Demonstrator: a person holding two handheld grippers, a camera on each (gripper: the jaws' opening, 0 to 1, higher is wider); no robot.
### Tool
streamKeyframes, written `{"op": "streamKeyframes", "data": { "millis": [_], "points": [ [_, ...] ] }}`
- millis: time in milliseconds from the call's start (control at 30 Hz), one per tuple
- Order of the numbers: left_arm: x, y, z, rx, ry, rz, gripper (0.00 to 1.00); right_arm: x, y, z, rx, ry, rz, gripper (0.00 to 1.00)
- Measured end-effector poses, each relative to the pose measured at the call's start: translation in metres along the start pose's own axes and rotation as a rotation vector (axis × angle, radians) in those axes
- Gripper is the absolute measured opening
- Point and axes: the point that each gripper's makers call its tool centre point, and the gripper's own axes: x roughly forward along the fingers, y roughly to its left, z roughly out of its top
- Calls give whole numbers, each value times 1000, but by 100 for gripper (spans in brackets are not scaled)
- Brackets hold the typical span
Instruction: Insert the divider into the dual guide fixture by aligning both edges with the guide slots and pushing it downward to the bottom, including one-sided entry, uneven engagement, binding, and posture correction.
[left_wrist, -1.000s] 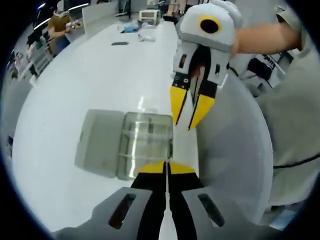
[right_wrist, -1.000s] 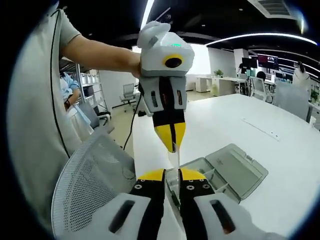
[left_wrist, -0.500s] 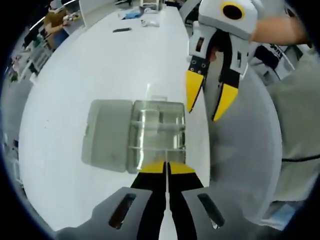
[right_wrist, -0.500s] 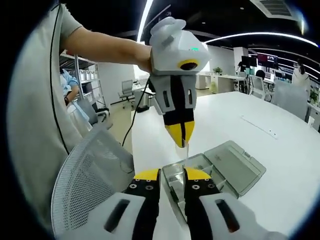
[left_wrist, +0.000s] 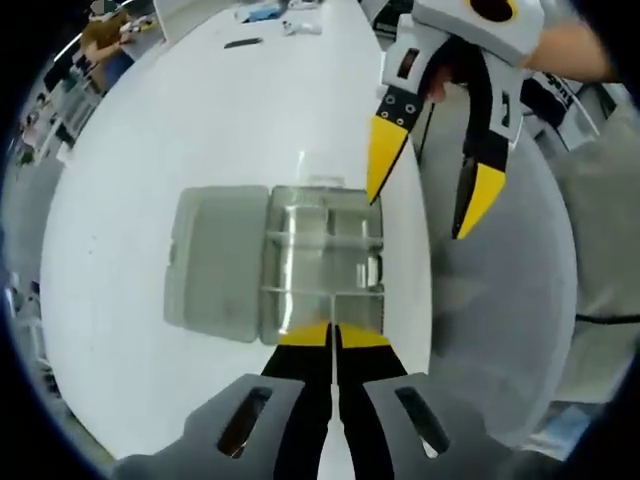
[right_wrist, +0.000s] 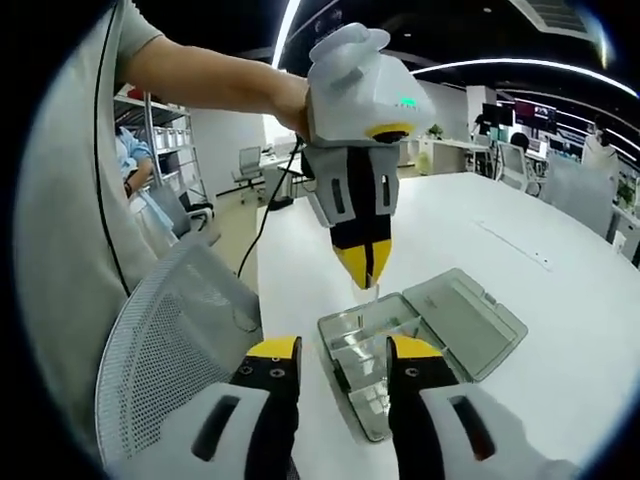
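In the left gripper view, a white table (left_wrist: 180, 130) carries a clear plastic box (left_wrist: 322, 262) close to its edge, the edge that is next to a mesh chair (left_wrist: 495, 300). The flat lid (left_wrist: 215, 262) of the box lies open on the table, on the left of the tray, and is joined to it. Inside the tray thin clear walls cross from side to side and split it into compartments. The left claw (left_wrist: 333, 335) rises from the bottom of this view over the near rim of the box, with its yellow tips pressed together. At the upper right hangs the right claw (left_wrist: 428, 190), held by a hand; its jaws stand wide apart, one tip above the corner of the box and the other above the chair.

In the right gripper view, a bare arm (right_wrist: 210, 85) reaches in from the left and holds the left claw pointing down above the box. Its tips are closed on the divider (right_wrist: 374, 288), a thin clear strip that hangs below them toward the tray. I cannot tell if its lower edge already sits in the slots. The right claw's own jaws are wide at the bottom, on both sides of the near end of the box.
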Motion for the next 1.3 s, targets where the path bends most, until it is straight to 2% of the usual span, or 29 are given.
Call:
{"op": "streamKeyframes", "data": {
  "millis": [567,800,1300],
  "points": [
    [5,1,-2,-10,15,7,0,5,-1,-11,1,57,-17,49],
    [9,3,-5,3,33,17,0,6,-1,-14,-2,71,-21,52],
    [12,4,-5,-5,32,19,0,6,1,-15,3,75,-17,54]
  ]
}}
